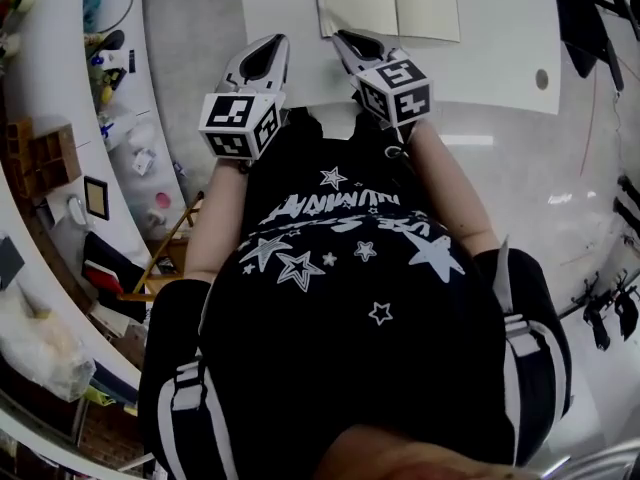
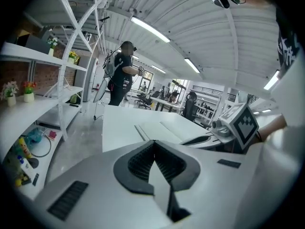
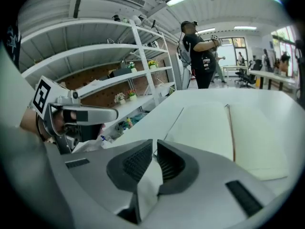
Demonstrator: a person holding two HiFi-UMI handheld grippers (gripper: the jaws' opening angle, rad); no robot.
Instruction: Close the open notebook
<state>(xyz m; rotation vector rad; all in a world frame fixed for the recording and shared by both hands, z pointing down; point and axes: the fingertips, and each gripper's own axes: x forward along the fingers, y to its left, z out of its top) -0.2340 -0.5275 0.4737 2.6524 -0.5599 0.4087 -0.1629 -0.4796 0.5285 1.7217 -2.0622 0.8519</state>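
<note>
1. Right now, the notebook (image 1: 390,3) is seen lying open and flat on the desk (image 1: 500,58). Both halves are spread face up at the far edge of the head view.
2. Nothing of the task is judged to be done yet. No cover or page is lifted, and no contact with the notebook is shown in any view.
3. The left hand-held gripper (image 1: 268,43) is held over the near left part of the desk, beside the notebook and apart from it. In the left gripper view (image 2: 154,143) its jaws are seen pressed together at the tips, with nothing caught between them.
4. The right hand-held gripper (image 1: 345,36) is brought up close to the near edge of the notebook's left half. In the right gripper view (image 3: 155,143) its jaws are drawn in to a thin slit and are empty. The pale pages (image 3: 214,128) are spread just beyond them.
5. The whole closing is reckoned to be left. One half has to be caught or got under at its edge, swung over the spine, and laid down on the other half.
6. With both pairs of jaws drawn together, two ways forward are judged possible. An edge could be pried up with closed tips, or the jaws could be opened first for a pinch. Which is meant cannot be told.
</note>
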